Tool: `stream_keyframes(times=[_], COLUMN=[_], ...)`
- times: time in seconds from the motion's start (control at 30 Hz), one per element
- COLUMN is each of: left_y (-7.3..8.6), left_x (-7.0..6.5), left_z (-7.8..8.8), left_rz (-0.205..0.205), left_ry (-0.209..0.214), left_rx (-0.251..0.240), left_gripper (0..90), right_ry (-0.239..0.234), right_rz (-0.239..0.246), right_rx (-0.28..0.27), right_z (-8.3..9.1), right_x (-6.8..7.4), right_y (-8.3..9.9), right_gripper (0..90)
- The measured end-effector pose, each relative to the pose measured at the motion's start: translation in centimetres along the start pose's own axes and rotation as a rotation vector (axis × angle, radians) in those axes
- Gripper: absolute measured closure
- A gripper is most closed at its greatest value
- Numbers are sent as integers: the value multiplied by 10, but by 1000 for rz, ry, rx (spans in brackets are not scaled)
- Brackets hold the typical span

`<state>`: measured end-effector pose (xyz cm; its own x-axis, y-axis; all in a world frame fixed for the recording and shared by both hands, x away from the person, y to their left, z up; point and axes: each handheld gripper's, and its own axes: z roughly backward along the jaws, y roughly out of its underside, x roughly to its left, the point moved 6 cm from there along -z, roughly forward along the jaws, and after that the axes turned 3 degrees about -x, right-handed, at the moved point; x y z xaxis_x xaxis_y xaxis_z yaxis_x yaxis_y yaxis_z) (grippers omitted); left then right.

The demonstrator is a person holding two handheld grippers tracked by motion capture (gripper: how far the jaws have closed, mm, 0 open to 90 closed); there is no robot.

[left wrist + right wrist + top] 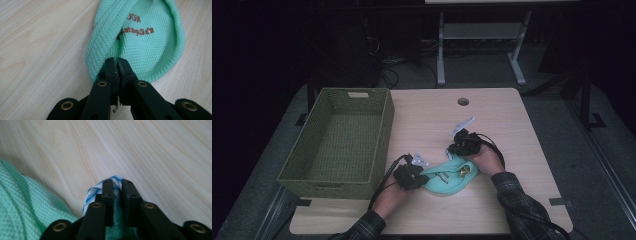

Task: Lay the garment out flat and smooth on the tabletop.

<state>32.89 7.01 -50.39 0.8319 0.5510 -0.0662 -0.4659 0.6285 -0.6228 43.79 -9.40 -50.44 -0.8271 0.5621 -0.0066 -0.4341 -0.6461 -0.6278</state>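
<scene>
A mint-green knitted hat lies on the wooden table near the front edge, between the person's two hands. Brown stitched lettering runs across it, and a small gold-coloured piece sits on top. My left gripper is at the hat's left end, shut on a fold of the knit rim, jaws together. My right gripper is at the hat's far right edge. It is shut on a white-and-blue label that sticks out from the green knit.
An empty green woven basket stands on the left half of the table, close to my left hand. A round cable hole is near the far edge. Beyond the table are white desk legs and dark floor with cables.
</scene>
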Motion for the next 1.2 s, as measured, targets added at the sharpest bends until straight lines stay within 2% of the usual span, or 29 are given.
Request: stream_keyframes(times=[0.17, 0.27, 0.33, 0.43, 0.53, 0.63, 0.67, 0.77, 0.8, 0.83, 0.87, 0.93, 1.0, 1.1, 1.2], left_y=[0, 0, 0, 1, 1, 1, 1, 1, 1, 1, 1, 1, 1, 1, 2], left_x=[-1, 0, 0, 0, -1, -1, -1, -1, -1, -1, -1, -2, -2, -2, -2], left_z=[0, 0, 0, 1, 0, 0, 0, 1, 1, 1, 1, 1, 1, 2, 2], left_rz=[10, 9, 10, -6, 3, 1, -1, 1, -4, -8, -6, -4, 3, 4, 4], left_ry=[1, -1, 2, 0, 5, 5, 6, 10, 8, 8, 10, 10, 14, 14, 15], left_rx=[-1, 0, -1, 9, 4, 4, 5, 9, 11, 14, 12, 11, 10, 11, 12], left_gripper=[878, 882, 882, 886, 887, 888, 888, 888, 888, 888, 888, 888, 888, 888, 888], right_ry=[3, 9, 24, 33, 71, 88, 113, 134, 153, 153, 168, 174, 190, 199, 173], right_rz=[-12, -46, -50, -83, -103, -121, -129, -139, -143, -143, -154, -156, -187, -194, -206], right_rx=[-4, -36, -51, -83, -112, -124, -131, -130, -134, -134, -142, -144, -157, -157, -149], right_z=[1, 8, 11, 16, 20, 23, 24, 24, 23, 23, 23, 23, 22, 20, 11], right_x=[0, -2, -6, -11, -20, -26, -33, -40, -48, -48, -55, -58, -68, -74, -75], right_y=[-2, -8, -12, -19, -27, -31, -35, -37, -39, -39, -40, -41, -40, -38, -36], right_gripper=[859, 860, 859, 859, 859, 859, 859, 859, 859, 859, 860, 860, 860, 860, 836])
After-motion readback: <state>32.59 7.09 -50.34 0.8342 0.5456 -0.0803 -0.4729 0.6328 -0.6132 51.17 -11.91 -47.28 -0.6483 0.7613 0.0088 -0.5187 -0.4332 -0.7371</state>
